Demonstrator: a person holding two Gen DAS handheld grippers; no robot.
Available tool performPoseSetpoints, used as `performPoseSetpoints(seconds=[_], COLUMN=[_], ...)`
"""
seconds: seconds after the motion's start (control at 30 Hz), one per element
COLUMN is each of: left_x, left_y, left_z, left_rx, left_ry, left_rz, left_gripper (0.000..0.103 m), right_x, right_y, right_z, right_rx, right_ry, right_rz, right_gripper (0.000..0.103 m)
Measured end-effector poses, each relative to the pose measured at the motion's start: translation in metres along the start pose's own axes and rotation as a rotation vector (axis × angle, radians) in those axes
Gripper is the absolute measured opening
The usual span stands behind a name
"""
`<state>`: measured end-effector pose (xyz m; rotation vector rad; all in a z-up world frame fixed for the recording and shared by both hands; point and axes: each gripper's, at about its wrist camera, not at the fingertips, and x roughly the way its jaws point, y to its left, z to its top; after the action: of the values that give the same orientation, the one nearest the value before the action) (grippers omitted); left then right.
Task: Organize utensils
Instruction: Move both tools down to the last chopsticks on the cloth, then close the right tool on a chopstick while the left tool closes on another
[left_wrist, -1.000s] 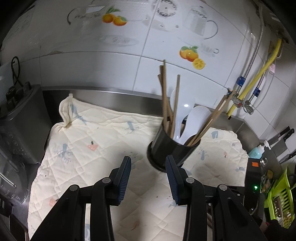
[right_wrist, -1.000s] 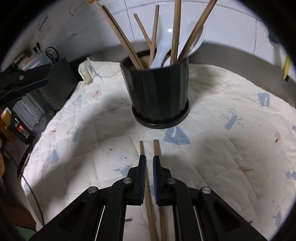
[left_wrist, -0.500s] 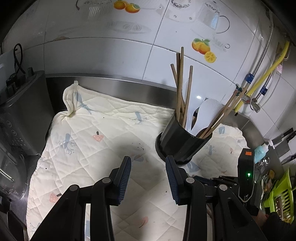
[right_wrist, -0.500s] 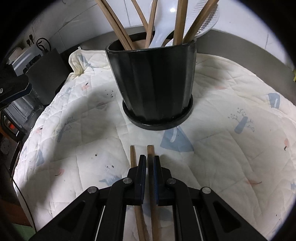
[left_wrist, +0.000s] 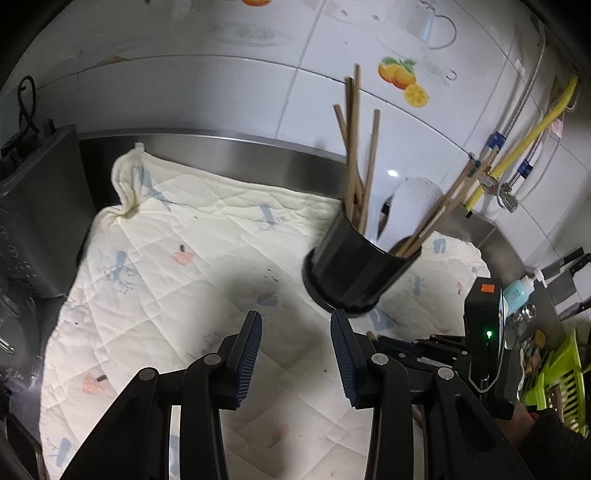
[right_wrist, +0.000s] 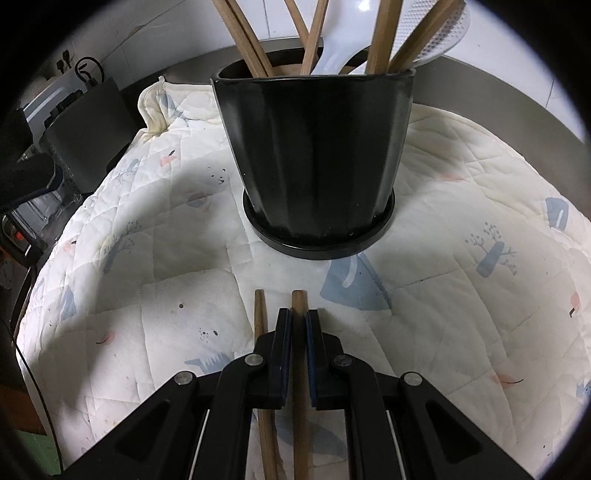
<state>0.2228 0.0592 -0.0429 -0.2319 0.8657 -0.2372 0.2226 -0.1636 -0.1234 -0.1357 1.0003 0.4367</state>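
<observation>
— Jaws first: how do they stand?

— On the right gripper (right_wrist: 298, 321) they are closed on one chopstick (right_wrist: 298, 301), whose end pokes out just ahead of the pads. A second chopstick (right_wrist: 259, 314) lies alongside to the left, outside the grip; whether it touches the quilted cloth (right_wrist: 461, 184) covering the desk I cannot tell. The left gripper (left_wrist: 295, 334) hangs spread wide with nothing in it, above the cloth.

— And the holder?

— The black utensil holder (right_wrist: 314, 147) stands upright on the cloth straight ahead of the right gripper, already stocked with chopsticks (left_wrist: 356, 155) and a white rice paddle (left_wrist: 415, 201).

— So which step is this?

— I'd judge it the carry: a stick is gripped and has yet to go in. The next move calls for lifting, tipping the stick upright, and threading it down between the leaning ones without knocking the holder.
</observation>
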Motion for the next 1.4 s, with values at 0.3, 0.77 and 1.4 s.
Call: performPoseSetpoints(seconds=[0.3,0.77,1.4], left_x=[0.023,0.089,0.150], left_y=[-0.035,-0.082,-0.105], left_z=[-0.016,-0.038,-0.051], left_rx=[0.053,0.039,-0.036], left_ry=[0.055,0.217,0.307], left_rz=[-0.069,-0.139,0.012], left_gripper=[0.042,0.036,0.023], right_x=[-0.032,-0.135,-0.205], right_y=[-0.015,-0.048,-0.055], right_z=[-0.002,-0.012,-0.044], right_rx=[0.046,0.143,0.176], right_ry=[-0.081,-0.321,-0.488], right_rz=[-0.023,-0.078,-0.098], right_gripper=[0.010,0.010,0.010])
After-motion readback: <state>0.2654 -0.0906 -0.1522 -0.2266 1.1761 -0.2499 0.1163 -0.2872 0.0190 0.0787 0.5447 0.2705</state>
